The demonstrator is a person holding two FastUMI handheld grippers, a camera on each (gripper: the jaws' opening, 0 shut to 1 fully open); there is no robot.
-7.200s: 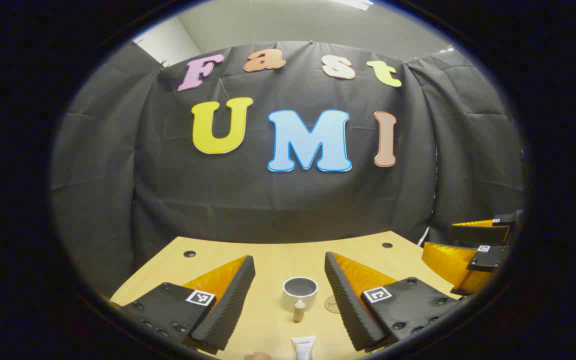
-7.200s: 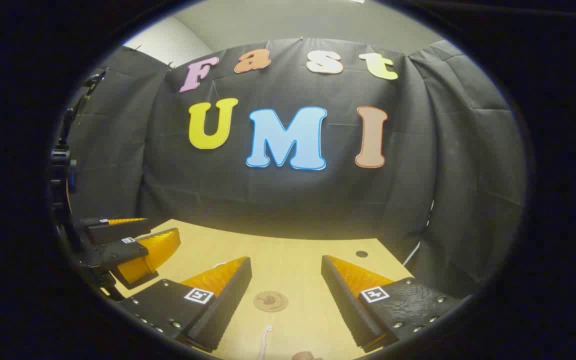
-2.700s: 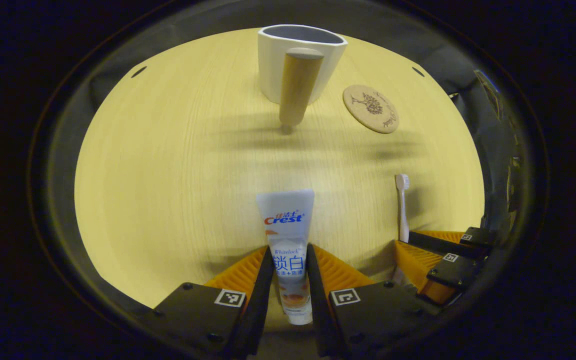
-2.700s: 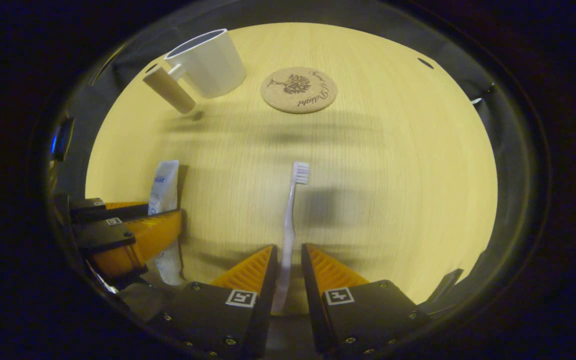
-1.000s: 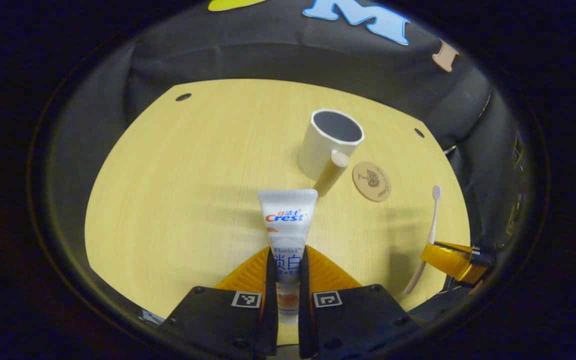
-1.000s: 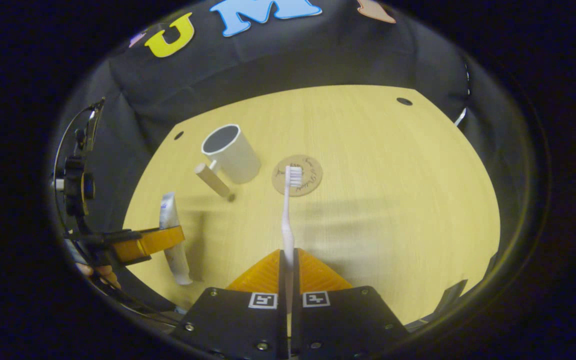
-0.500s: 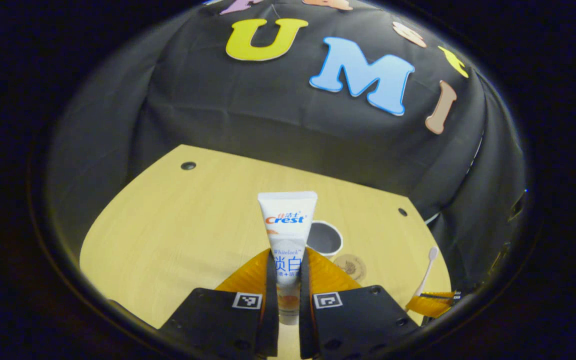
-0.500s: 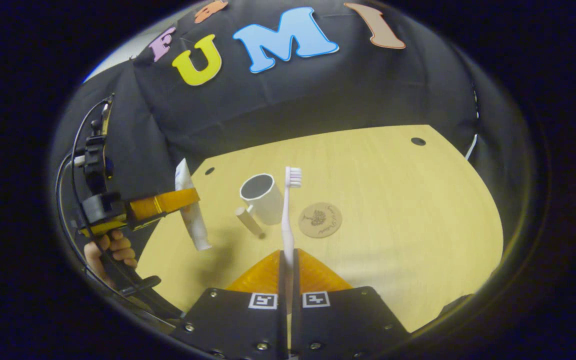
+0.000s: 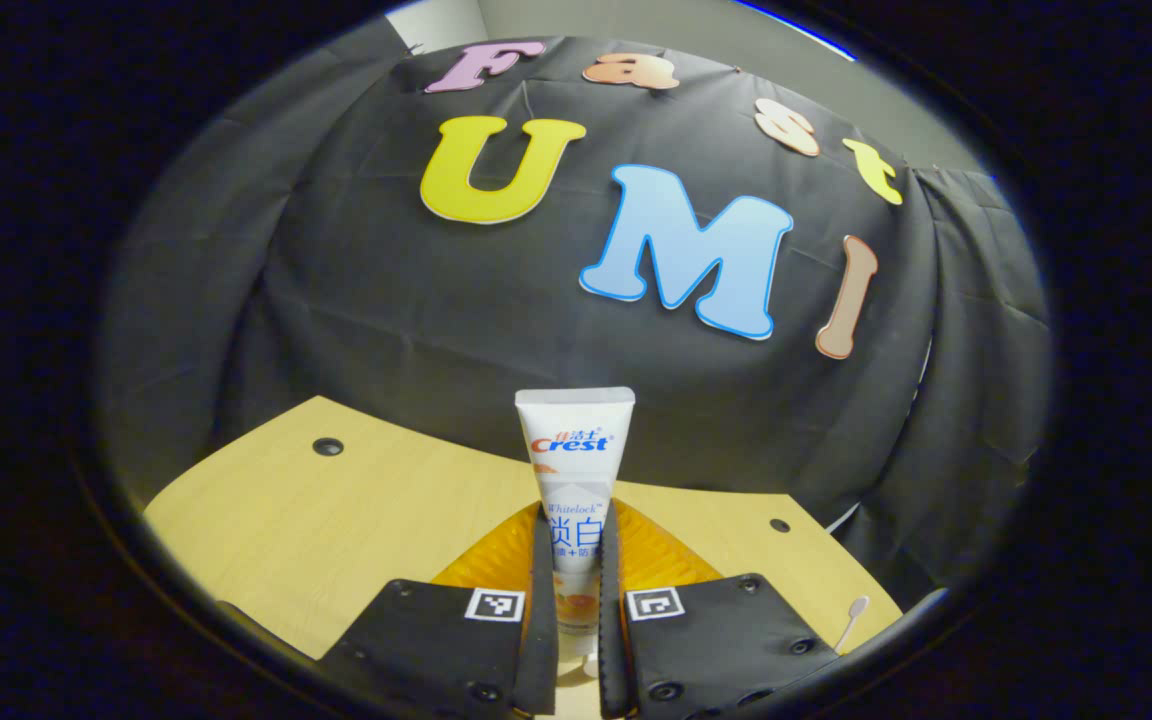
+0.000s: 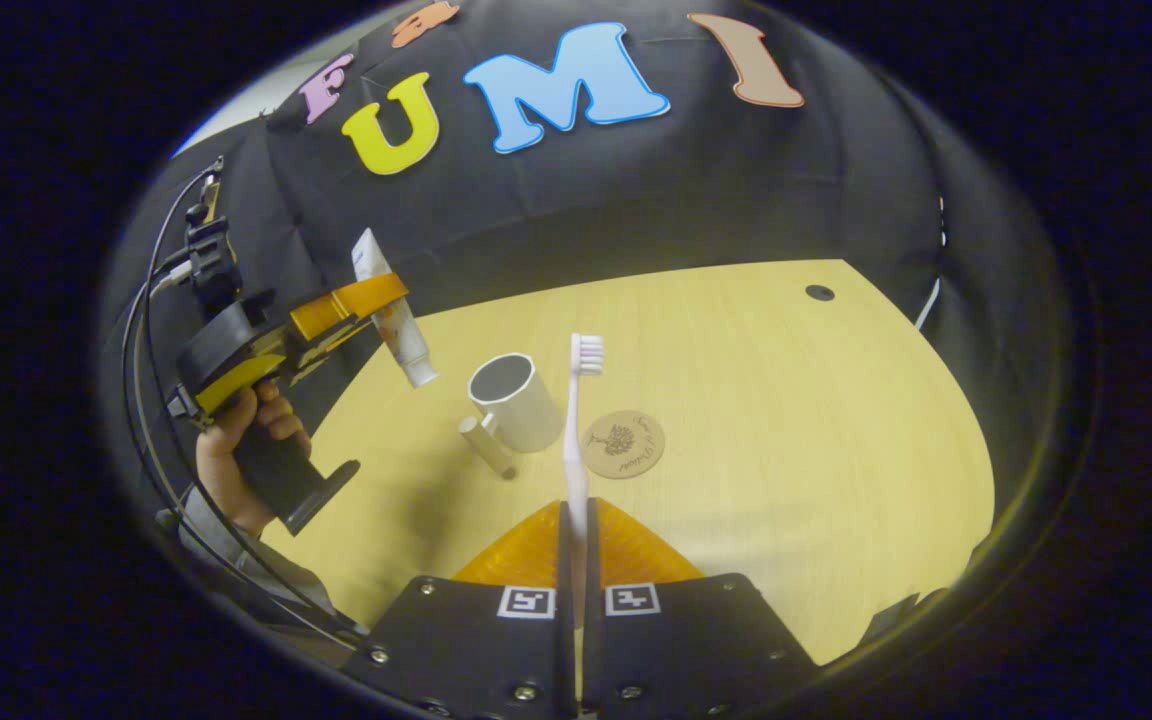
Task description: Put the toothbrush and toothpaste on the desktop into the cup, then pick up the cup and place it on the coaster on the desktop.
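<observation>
My left gripper [image 9: 572, 560] is shut on a white toothpaste tube [image 9: 575, 460] that stands up between its fingers. In the right gripper view the same tube [image 10: 391, 305] hangs cap down, high in the air just left of and above the white cup [image 10: 514, 400], held by the left gripper [image 10: 376, 292]. The cup has a wooden handle [image 10: 487, 446] and stands upright on the desk. My right gripper [image 10: 576, 530] is shut on a white toothbrush [image 10: 576, 440], bristles up, held above the desk. A round cork coaster [image 10: 623, 444] lies just right of the cup. The toothbrush head [image 9: 854, 610] peeks in at the lower right of the left gripper view.
The light wooden desktop [image 10: 786, 430] has small dark holes near its far edge [image 10: 818, 292]. A hand [image 10: 236, 440] grips the left gripper's handle at the left, with cables trailing behind it. Black cloth walls close off the back and sides.
The left gripper has lifted the toothpaste higher and tilted up, bringing the tube nearer over the cup. The right gripper with the toothbrush has hardly moved.
</observation>
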